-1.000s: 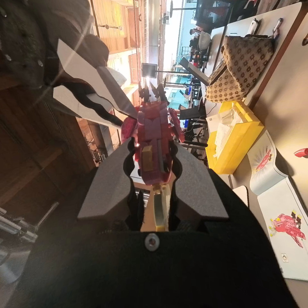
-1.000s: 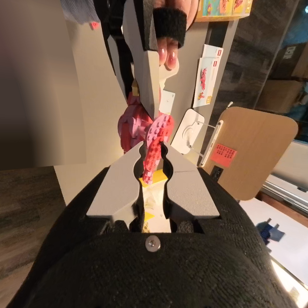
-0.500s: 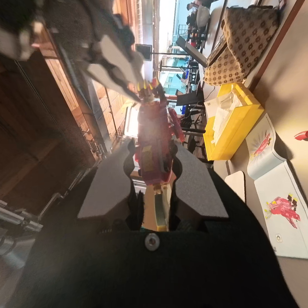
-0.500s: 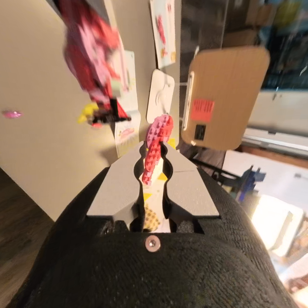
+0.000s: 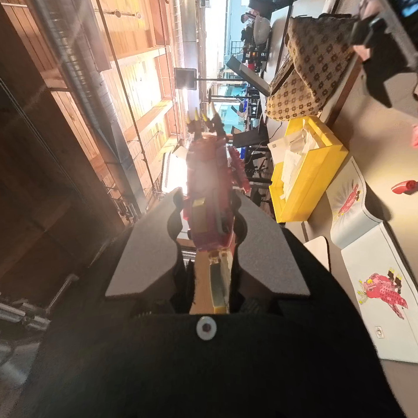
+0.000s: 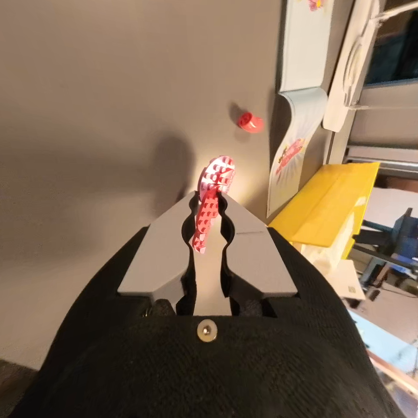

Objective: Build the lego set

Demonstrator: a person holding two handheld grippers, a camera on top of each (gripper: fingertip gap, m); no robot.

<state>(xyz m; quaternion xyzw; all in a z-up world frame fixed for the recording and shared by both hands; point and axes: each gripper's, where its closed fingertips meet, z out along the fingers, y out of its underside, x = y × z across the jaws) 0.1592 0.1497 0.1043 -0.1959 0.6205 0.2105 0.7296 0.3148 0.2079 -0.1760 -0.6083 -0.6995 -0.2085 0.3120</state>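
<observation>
The beige table [image 6: 95,95] filled most of the right wrist view, and in the left wrist view it ran down the right side, with a yellow bin [image 5: 303,178] of white paper and an open instruction booklet [image 5: 382,300] lying on it.

The left gripper [image 5: 209,203] was held off the table's edge, out over the open room. It was clamped on a dark red brick-built creature [image 5: 208,187], both grey fingers [image 5: 149,244] against its flanks. The creature's long axis ran straight ahead along the fingers, its yellow-tipped claws [image 5: 196,117] at the far end and a tan and yellow tail part back between the fingers.

The right gripper [image 6: 209,196] hung over the bare table, its jaws nearly closed and pinching a thin wing-shaped plate [image 6: 212,196] of red and pale pink studded pieces. The plate stood edge-on between the fingertips, its rounded pink end jutting out beyond them and its red end trailing back into the gap.

A small red round piece [image 6: 250,123] lay on the table beyond and a little right of the right gripper, apart from it and near the booklet's curled page [image 6: 291,153]. The right gripper looked the nearer of the two to it.
</observation>
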